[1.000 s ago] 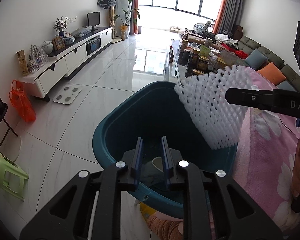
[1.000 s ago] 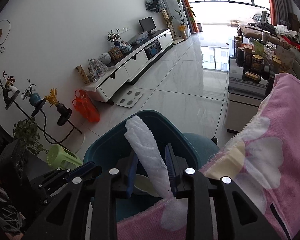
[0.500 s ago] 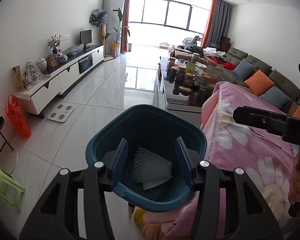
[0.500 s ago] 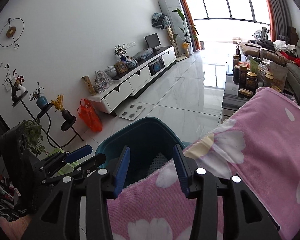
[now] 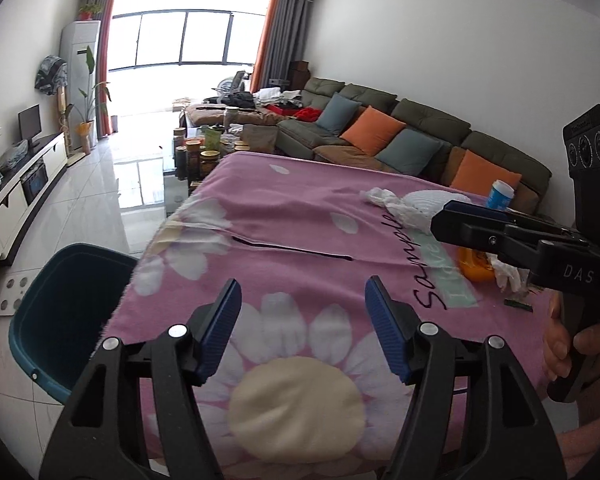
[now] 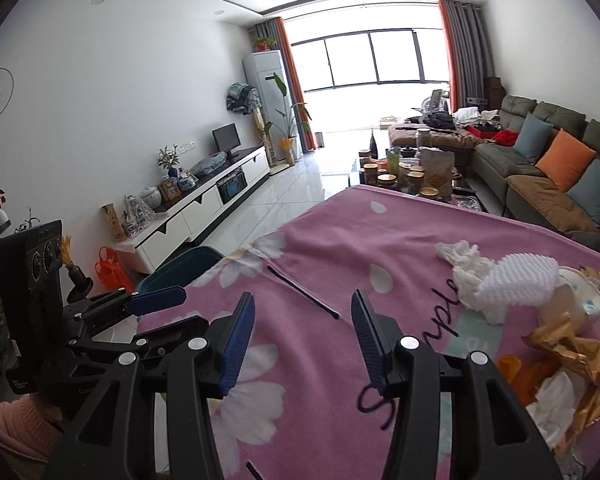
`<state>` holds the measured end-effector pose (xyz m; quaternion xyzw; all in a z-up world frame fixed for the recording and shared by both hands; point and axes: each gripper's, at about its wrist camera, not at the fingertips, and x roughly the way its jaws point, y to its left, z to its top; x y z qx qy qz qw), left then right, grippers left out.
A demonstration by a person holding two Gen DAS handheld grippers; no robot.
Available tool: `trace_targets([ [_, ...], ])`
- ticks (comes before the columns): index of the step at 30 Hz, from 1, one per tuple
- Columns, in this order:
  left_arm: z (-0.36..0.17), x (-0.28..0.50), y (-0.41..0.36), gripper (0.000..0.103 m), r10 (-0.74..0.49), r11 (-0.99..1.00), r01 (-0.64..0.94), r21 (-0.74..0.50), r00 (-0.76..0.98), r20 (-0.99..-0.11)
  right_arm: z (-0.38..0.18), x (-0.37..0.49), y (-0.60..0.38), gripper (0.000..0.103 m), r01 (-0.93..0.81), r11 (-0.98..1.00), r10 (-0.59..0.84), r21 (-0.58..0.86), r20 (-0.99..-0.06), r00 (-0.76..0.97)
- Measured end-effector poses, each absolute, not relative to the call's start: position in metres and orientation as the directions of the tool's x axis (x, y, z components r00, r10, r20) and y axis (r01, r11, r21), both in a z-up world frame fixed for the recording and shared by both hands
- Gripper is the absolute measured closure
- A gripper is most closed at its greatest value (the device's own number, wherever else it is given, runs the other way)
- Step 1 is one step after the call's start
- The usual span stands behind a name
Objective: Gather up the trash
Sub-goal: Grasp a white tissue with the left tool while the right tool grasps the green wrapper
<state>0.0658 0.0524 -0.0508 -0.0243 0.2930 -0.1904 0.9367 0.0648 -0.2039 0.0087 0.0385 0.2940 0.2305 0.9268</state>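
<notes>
Both grippers, left [image 5: 302, 322] and right [image 6: 302, 338], fingers wide apart and empty; tissue [image 6: 466, 276], foam net [image 6: 518, 280], gold wrapper [image 6: 568, 348] left on surface [image 6: 340, 240], bin [image 5: 60, 308] waiting.

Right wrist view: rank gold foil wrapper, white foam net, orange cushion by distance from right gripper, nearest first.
From the right gripper:
1. Gold foil wrapper, low right on the pink blanket.
2. White foam net, farther up the blanket, right.
3. Orange cushion, on the sofa, far right.
</notes>
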Motion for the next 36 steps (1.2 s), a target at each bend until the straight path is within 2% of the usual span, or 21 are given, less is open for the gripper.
trace_targets([
  [4, -0.055, 0.062, -0.007, 0.039, -0.47, 0.869, 0.471, -0.151, 0.69, -0.55, 0.009, 0.045, -0.259, 0.055, -0.281, 0.938, 0.346, 0.203, -0.515, 0.784],
  [11, -0.057, 0.067, -0.088, 0.039, -0.571, 0.777, 0.612, -0.144, 0.59, -0.571, 0.002, 0.022, -0.329, 0.055, -0.108, 0.976, 0.192, 0.187, -0.522, 0.831],
  [22, -0.067, 0.088, -0.157, 0.042, -0.61, 0.715, 0.679, -0.165, 0.491, -0.622, -0.04, 0.001, -0.365, 0.055, -0.059, 0.97, 0.191, 0.234, -0.596, 0.78],
  [25, -0.07, 0.095, -0.168, 0.047, -0.603, 0.712, 0.683, -0.165, 0.473, -0.642, -0.045, 0.0, -0.368, 0.057, -0.054, 0.967, 0.197, 0.249, -0.597, 0.778],
  [27, -0.074, 0.101, -0.174, 0.053, -0.598, 0.709, 0.685, -0.168, 0.458, -0.658, -0.046, -0.001, -0.37, 0.07, -0.053, 0.964, 0.204, 0.26, -0.597, 0.776],
  [28, -0.076, 0.104, -0.176, 0.056, -0.6, 0.705, 0.687, -0.176, 0.446, -0.663, -0.045, -0.001, -0.369, 0.073, -0.052, 0.963, 0.206, 0.264, -0.598, 0.774],
  [30, -0.081, 0.107, -0.18, 0.071, -0.609, 0.694, 0.693, -0.196, 0.42, -0.673, -0.046, -0.003, -0.37, 0.078, -0.054, 0.961, 0.213, 0.271, -0.599, 0.772],
  [35, -0.085, 0.106, -0.184, 0.091, -0.622, 0.677, 0.705, -0.21, 0.395, -0.676, -0.044, -0.007, -0.376, 0.087, -0.052, 0.959, 0.215, 0.28, -0.589, 0.779],
  [36, -0.086, 0.107, -0.184, 0.096, -0.624, 0.675, 0.706, -0.214, 0.391, -0.676, -0.043, -0.008, -0.377, 0.093, -0.054, 0.958, 0.217, 0.282, -0.585, 0.782],
])
